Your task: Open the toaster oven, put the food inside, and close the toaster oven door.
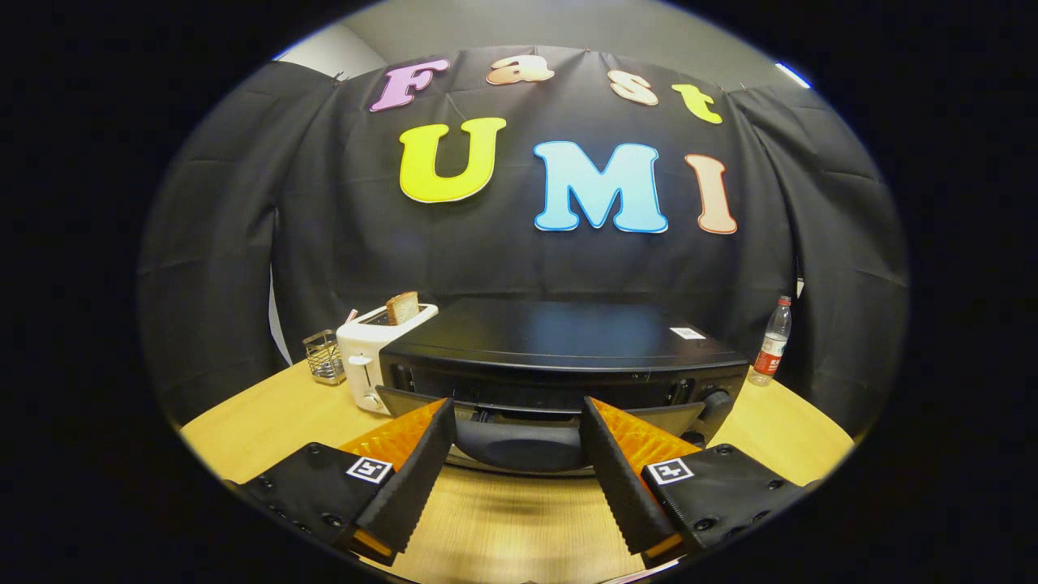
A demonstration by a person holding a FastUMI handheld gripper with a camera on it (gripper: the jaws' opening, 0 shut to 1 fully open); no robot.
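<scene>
Tongs held with their fingers spread wide and pinching nothing, the tips level with the front of the black toaster oven, which stands at the middle of the wooden bench. The oven door appears to be tilted partway down toward the viewer, its curved lip lying between the two fingers; whether either finger touches it cannot be told. The step in hand is judged to be opening the door. The next move would call for bringing the door fully down so that the cavity is free to receive the food. To the left of the oven, just beside it, stands a white toaster with a slice of bread upright in its slot, probably the food to be loaded. Farther left is a small wire basket; at the far right, a plastic bottle near the wall. Nothing lies between the tongs and the door; the toaster's closeness to the oven leaves little room on that side.
</scene>
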